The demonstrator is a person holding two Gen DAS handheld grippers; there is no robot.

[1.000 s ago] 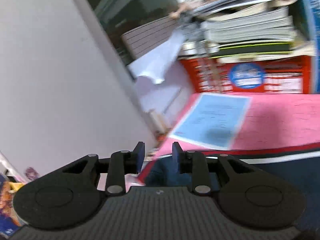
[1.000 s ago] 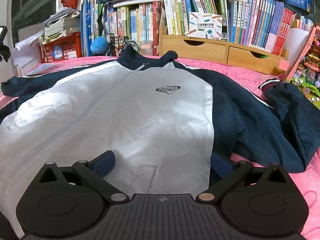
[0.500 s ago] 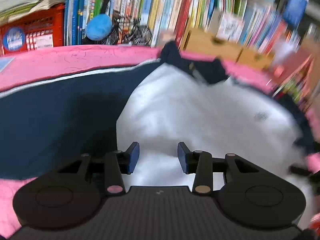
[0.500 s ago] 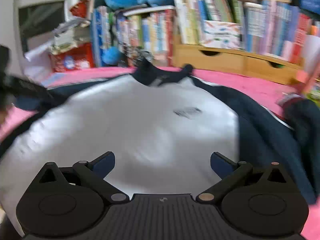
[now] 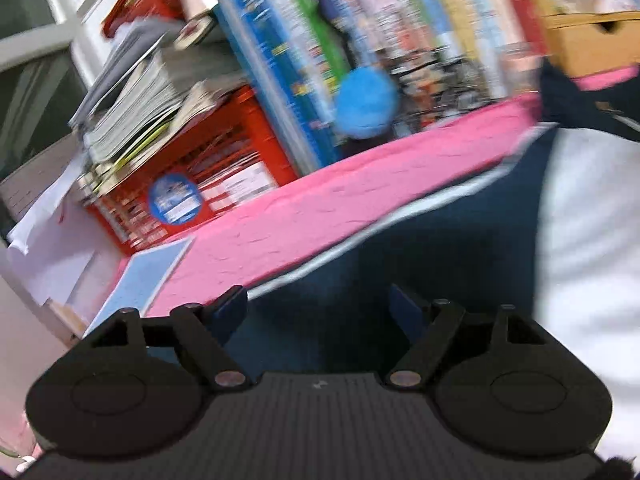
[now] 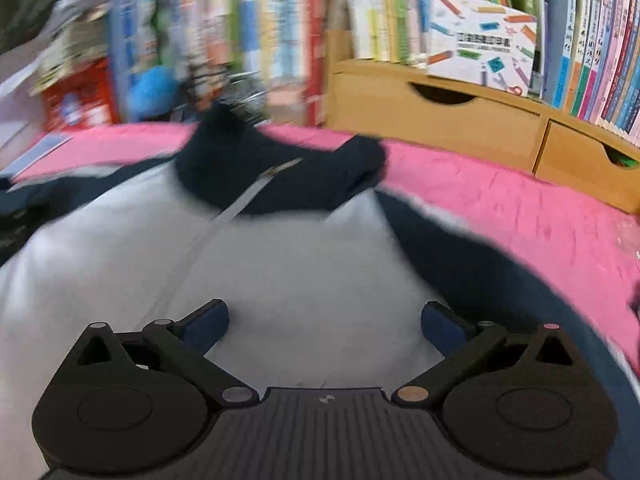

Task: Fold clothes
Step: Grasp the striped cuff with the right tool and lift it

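A navy and white zip jacket (image 6: 280, 264) lies spread front-up on a pink cloth (image 6: 500, 208). Its navy collar (image 6: 280, 172) points toward the bookshelf. My right gripper (image 6: 324, 320) is open and empty, low over the white chest panel just below the collar. In the left wrist view the jacket's navy sleeve (image 5: 420, 248) with a white stripe runs across the pink cloth (image 5: 320, 208). My left gripper (image 5: 318, 308) is open and empty, just above that sleeve near the shoulder. Both views are blurred by motion.
Rows of books (image 6: 248, 40) and a wooden drawer unit (image 6: 440, 116) stand behind the cloth. A red crate (image 5: 192, 176) with stacked papers, a blue plush ball (image 5: 366, 108) and a blue sheet (image 5: 140, 280) sit at the left.
My left gripper has opened wider and swung from the jacket's white front back left over the navy sleeve. My right gripper has moved forward up the jacket toward the collar, still open.
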